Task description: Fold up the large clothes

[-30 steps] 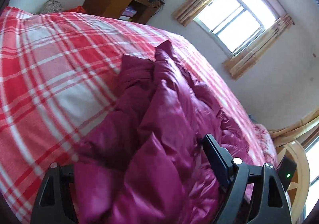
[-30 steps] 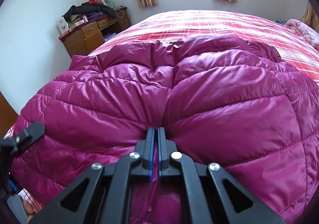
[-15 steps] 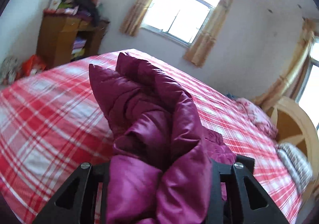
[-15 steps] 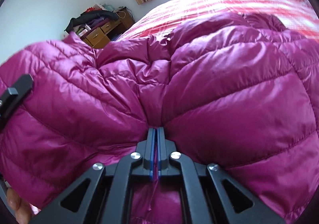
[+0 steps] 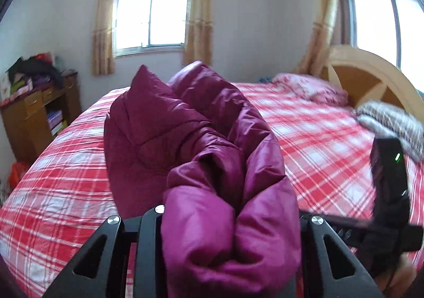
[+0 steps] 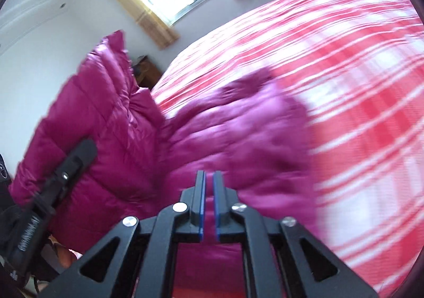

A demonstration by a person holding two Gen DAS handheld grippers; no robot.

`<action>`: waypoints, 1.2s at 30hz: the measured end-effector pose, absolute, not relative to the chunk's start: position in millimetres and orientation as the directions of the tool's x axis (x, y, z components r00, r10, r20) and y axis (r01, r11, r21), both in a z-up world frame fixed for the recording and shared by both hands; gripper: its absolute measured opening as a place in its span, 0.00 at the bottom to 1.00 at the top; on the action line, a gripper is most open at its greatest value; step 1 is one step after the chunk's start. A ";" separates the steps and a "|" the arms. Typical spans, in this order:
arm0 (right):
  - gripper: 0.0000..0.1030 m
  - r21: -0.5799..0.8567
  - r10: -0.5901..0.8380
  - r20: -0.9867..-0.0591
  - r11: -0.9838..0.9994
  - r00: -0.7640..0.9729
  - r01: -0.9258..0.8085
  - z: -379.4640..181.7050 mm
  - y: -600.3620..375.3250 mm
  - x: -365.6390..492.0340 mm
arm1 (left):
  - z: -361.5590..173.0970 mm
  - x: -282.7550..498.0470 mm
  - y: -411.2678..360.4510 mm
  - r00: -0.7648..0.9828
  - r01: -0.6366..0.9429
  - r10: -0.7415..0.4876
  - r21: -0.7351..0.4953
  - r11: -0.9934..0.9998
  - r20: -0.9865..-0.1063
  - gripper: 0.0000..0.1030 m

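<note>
A magenta quilted down jacket (image 5: 185,123) lies bunched on the red plaid bed (image 5: 66,181). My left gripper (image 5: 230,231) is shut on a thick bundle of the jacket, which hides its fingers and rises in a ridge ahead. In the right wrist view the jacket (image 6: 111,117) is lifted at the left and drapes onto the bed (image 6: 371,112). My right gripper (image 6: 209,192) has its blue pads a narrow gap apart with no cloth between them, just above the jacket. The left gripper also shows in the right wrist view (image 6: 63,173), the right gripper in the left wrist view (image 5: 387,192).
A wooden cabinet (image 5: 34,117) piled with clothes stands left of the bed. A wooden headboard (image 5: 371,78), a pink pillow (image 5: 312,88) and a striped pillow (image 5: 392,120) are at the right. Curtained windows (image 5: 151,19) are behind.
My right gripper has let go of the jacket and pulled back; its pads now stand slightly apart. My left gripper has lifted and swung its bundle, so the jacket folds over.
</note>
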State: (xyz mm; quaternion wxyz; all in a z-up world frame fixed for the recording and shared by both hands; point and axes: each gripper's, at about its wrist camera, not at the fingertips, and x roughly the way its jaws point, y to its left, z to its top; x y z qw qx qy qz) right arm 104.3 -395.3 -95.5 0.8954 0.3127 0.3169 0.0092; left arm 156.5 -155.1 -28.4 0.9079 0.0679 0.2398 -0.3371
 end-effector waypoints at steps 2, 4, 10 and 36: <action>0.13 0.559 0.176 -0.570 0.799 0.803 0.222 -98.6 -413.5 89.1 | -40.8 152.5 -176.3 0.627 0.679 -0.587 -0.009 0.734 -0.513 0.32; 0.13 0.564 0.156 -0.576 0.787 0.803 0.252 -101.2 -431.2 80.6 | -56.0 145.7 -196.6 0.597 0.713 -0.586 0.027 0.701 -0.548 0.32; 0.13 0.591 0.160 -0.588 0.754 0.793 0.286 -111.5 -455.3 68.5 | -93.0 128.3 -228.5 0.564 0.759 -0.556 0.118 0.640 -0.611 0.32; 0.07 0.515 0.334 -0.590 0.857 0.735 0.023 -76.8 -440.7 176.6 | -97.6 120.9 -236.5 0.527 0.797 -0.590 0.115 0.593 -0.611 0.32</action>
